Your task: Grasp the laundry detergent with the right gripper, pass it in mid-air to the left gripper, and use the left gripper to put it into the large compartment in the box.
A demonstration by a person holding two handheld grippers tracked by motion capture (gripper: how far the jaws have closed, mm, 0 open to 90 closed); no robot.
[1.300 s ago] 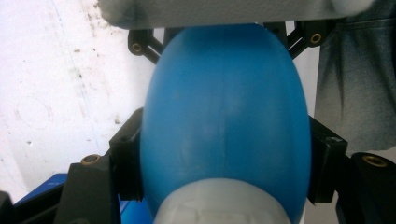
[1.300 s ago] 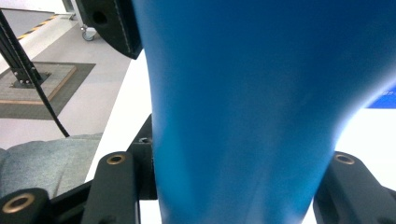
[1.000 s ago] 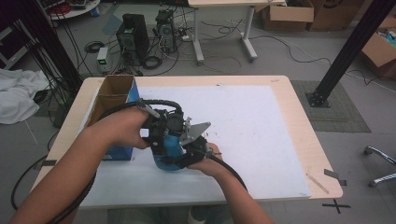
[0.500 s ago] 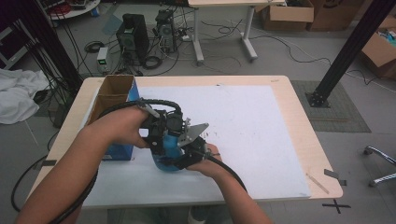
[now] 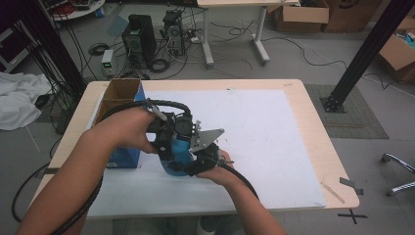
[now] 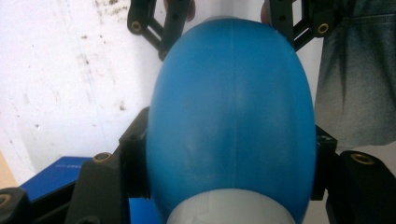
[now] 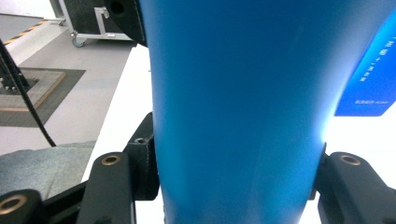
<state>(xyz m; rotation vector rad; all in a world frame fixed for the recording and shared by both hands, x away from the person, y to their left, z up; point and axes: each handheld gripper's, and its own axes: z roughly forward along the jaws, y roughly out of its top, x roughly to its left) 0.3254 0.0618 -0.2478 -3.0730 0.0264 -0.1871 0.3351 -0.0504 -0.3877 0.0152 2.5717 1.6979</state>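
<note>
**Blue bottle clamped from both sides**

The left gripper (image 5: 169,139) pinches the rounded body of the blue bottle (image 5: 178,152) between its fingers. The right gripper (image 5: 203,159) has its fingers against the bottle's sides, having just eased slightly apart. The bottle sits low over the white bench (image 5: 274,132), beside a blue box (image 5: 125,156).

Even, soft indoor light; close gripper views are blurred and glare whitens the table (image 5: 274,127).

object: blue bottle (image 5: 179,155), smooth rounded plastic body with a pale grey collar (image 6: 233,207)
state: clamped from both sides
pose: raised off the white mat
place: near table edge, six o'clock of centre
</note>
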